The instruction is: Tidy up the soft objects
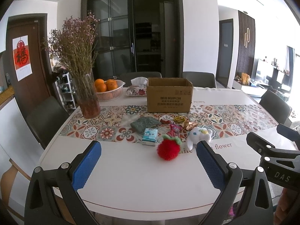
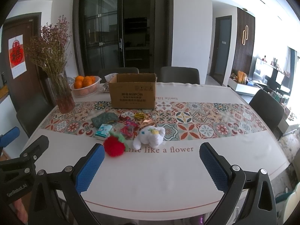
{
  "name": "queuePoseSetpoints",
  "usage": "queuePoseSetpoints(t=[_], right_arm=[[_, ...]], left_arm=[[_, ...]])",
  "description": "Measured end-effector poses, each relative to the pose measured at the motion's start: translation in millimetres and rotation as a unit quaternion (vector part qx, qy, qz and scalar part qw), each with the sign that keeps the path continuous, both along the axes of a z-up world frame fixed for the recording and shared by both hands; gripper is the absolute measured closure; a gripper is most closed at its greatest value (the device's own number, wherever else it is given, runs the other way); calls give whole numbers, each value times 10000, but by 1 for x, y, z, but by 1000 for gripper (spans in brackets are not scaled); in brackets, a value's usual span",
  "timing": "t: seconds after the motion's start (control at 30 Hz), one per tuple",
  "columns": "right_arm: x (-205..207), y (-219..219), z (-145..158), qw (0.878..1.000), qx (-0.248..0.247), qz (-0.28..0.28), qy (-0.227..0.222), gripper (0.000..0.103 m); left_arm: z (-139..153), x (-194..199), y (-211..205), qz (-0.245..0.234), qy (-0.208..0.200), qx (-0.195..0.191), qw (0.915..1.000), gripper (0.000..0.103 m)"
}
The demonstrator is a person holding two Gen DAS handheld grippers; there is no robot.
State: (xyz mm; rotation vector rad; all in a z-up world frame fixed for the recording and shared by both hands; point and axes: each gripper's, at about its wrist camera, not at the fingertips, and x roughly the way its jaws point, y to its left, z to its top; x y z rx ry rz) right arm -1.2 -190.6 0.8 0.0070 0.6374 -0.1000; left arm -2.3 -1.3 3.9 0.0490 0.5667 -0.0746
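Both the left gripper and right gripper are held wide, empty, for reaching the toys before the box

A white table is carrying a patterned tile runner across the frame's middle. A cardboard box, a vase of dried flowers and a basket of oranges are sitting toward the upper left. Just below the box, a red fuzzy strawberry, a white plush, a tissue pack and a green pouch are lying clustered.
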Motion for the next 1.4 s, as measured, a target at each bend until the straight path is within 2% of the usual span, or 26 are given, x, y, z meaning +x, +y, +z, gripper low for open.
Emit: queuePoseSetpoints(t=[1.4], right_arm=[[5, -2, -5, 9999, 17, -70, 106, 1]], left_arm=[[-5, 7, -3, -156, 86, -3, 9998, 0]])
